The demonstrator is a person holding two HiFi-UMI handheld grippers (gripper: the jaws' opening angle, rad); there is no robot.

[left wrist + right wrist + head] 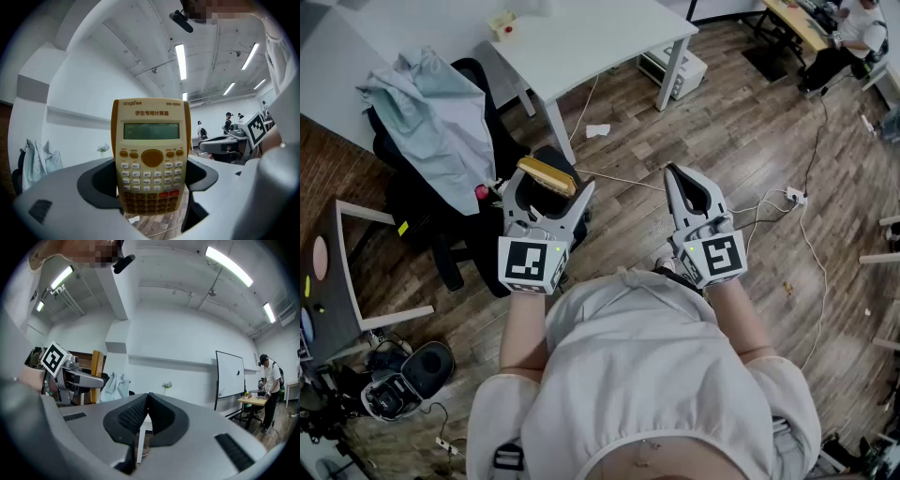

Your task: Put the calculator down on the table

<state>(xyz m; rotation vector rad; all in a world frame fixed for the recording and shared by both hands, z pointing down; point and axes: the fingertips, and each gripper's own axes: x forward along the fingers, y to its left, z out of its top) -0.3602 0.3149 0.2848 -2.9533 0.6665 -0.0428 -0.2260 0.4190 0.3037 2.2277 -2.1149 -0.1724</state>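
Observation:
A yellow calculator [547, 175] stands upright between the jaws of my left gripper [546, 199], held in the air over the wooden floor. In the left gripper view the calculator [151, 159] faces the camera, screen uppermost, and the left gripper [151, 185] is shut on its lower sides. My right gripper [677, 176] hangs level beside it on the right. Its jaws meet with nothing between them, as the right gripper view shows [147, 398]. That view also catches the calculator's yellow edge [97, 365] at the left. The white table [581, 47] stands ahead, beyond both grippers.
A black chair draped with a pale cloth [431, 103] stands left of the white table. A small dark side table [337, 281] is at the far left, an open case [403, 380] on the floor below it. Cables and a power strip [792, 195] lie on the right.

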